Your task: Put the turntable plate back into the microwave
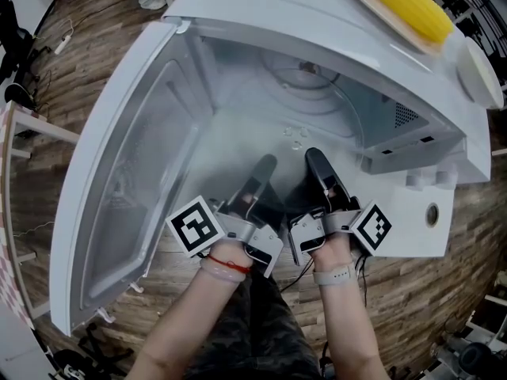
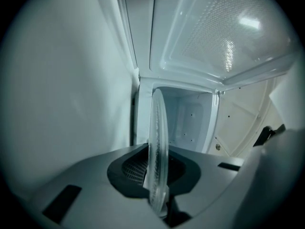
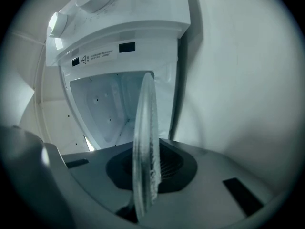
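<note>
Left claw [image 1: 263, 171], right claw [image 1: 316, 163] on plate [image 2: 156, 142] edge

Bright, even overhead light fills the head view; the top of the white microwave [image 1: 261, 10] is nearly washed out, and straight lines bow toward the edges. Both gripper views are dimmer, bluish, ringed by a black vignette. Glare spots sit on the door [image 2: 228, 37]; the glass plate [image 2: 156, 151] near the lens looks soft.
</note>
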`<state>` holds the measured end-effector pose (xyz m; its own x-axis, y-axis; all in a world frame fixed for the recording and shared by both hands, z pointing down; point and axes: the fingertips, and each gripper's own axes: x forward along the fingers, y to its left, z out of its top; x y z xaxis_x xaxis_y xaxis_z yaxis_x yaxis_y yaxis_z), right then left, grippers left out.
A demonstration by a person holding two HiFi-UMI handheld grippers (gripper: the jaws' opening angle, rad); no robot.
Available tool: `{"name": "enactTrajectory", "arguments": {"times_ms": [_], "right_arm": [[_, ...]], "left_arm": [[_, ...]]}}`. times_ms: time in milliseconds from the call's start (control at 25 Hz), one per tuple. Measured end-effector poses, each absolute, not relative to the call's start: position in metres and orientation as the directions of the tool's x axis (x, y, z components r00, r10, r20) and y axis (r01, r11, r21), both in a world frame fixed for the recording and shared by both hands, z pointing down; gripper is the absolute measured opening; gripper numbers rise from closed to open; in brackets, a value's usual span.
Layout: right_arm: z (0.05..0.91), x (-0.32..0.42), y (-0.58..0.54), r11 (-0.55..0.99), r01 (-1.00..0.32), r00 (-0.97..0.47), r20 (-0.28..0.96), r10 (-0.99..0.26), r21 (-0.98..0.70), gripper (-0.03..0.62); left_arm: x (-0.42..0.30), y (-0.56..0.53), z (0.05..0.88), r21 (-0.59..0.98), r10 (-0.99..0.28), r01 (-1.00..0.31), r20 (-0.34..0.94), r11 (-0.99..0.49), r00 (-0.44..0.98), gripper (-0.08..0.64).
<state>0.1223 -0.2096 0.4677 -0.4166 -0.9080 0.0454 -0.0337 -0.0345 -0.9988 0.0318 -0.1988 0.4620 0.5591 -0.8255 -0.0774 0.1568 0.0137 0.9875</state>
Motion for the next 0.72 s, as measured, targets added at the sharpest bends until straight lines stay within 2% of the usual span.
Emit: {"name": "enactTrajectory", "arguments": {"times_ms": [720], "right_arm": [[0.465, 0.117, -0.214, -0.041, -0.019, -0.432, 0.045, -0.901, -0.999, 0.042]], "left_arm": [[0.027, -0.183, 0.460, 0.989, -0.819, 0.144, -0.097, -0.018, 0.565, 0.031]]}}
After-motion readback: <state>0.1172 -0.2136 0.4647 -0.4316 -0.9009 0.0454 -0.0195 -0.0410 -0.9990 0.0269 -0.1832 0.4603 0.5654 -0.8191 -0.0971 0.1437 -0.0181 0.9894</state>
